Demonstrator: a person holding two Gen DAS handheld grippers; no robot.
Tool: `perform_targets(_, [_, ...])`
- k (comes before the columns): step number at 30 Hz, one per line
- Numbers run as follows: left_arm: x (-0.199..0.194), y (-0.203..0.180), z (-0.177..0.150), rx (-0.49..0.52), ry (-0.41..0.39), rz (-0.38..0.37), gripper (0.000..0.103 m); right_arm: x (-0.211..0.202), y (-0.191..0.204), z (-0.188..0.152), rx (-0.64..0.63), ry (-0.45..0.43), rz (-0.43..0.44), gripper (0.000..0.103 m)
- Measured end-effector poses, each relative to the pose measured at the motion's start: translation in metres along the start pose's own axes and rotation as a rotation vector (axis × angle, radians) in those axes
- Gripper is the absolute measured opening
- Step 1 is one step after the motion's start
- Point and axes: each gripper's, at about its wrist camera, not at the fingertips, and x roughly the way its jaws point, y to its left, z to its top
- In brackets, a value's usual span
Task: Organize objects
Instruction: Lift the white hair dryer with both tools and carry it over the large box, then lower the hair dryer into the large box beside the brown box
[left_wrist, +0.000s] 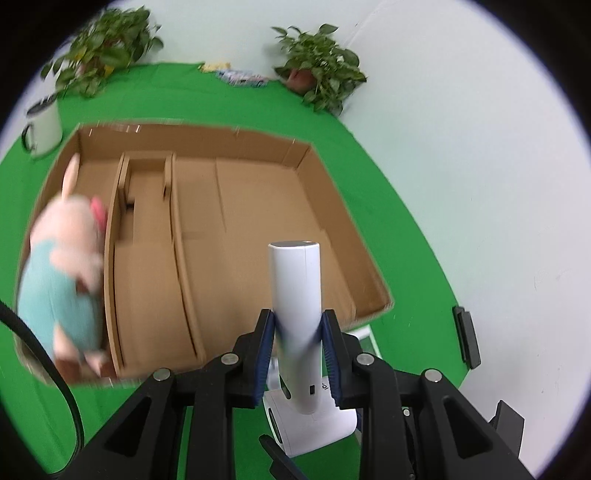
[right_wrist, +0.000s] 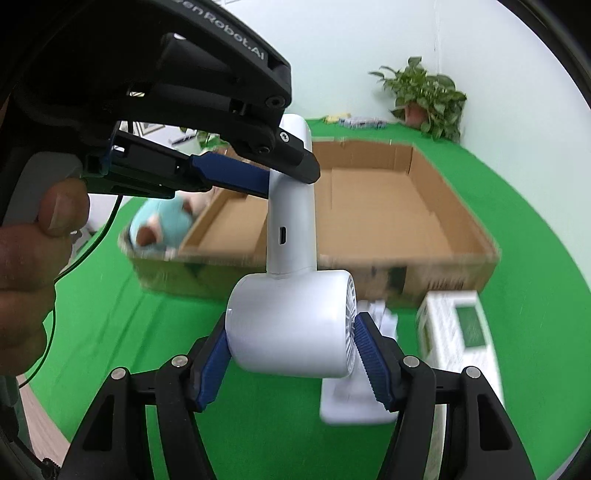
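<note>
Closest up in the right wrist view, the right gripper (right_wrist: 291, 354) has its blue pads around the fat round head of a white hair dryer (right_wrist: 291, 295), one pad on the smooth end and one on the vented end. So it's clamped on the head, jaws fairly wide because the head is chunky.

The left gripper (left_wrist: 297, 354) is nearly closed, pinching the dryer's straight handle (left_wrist: 297, 288) between its pads. From the right wrist you see that same gripper (right_wrist: 291, 166) coming in from the left, a person's hand (right_wrist: 33, 258) squeezing its grip.

The dryer looks plain white and matte, with a small port on the handle and a flat grey end cap. It's held up in the air between both tongs, just in front of the cardboard box (left_wrist: 332, 206).

Only the left view shows the box dividers, a white enamel mug (left_wrist: 42, 127) and the whole plush pig (left_wrist: 66, 273) in the left compartment. Only the right view shows the white and green carton (right_wrist: 461, 332) on the green cloth (right_wrist: 129, 317), plus the vented end of the dryer.
</note>
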Motion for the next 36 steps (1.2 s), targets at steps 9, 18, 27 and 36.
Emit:
perform_targets(9, [0.017,0.008,0.075,-0.001,0.01,0.043,0.025,0.03,-0.014,0.078,0.027,0.038,0.055,0.062])
perform_targets(18, [0.076,0.052,0.091,-0.067,0.14,0.087,0.025,0.108,-0.026,0.094,0.084,0.22,0.13,0.062])
perform_targets(27, [0.131,0.085,0.07,-0.129,0.285,0.109,0.026,0.153,-0.029,0.07,0.114,0.436,0.168,0.06])
perform_targets(36, [0.133,0.084,0.072,-0.122,0.308,0.131,0.026,0.15,-0.034,0.075,0.12,0.469,0.244,0.062])
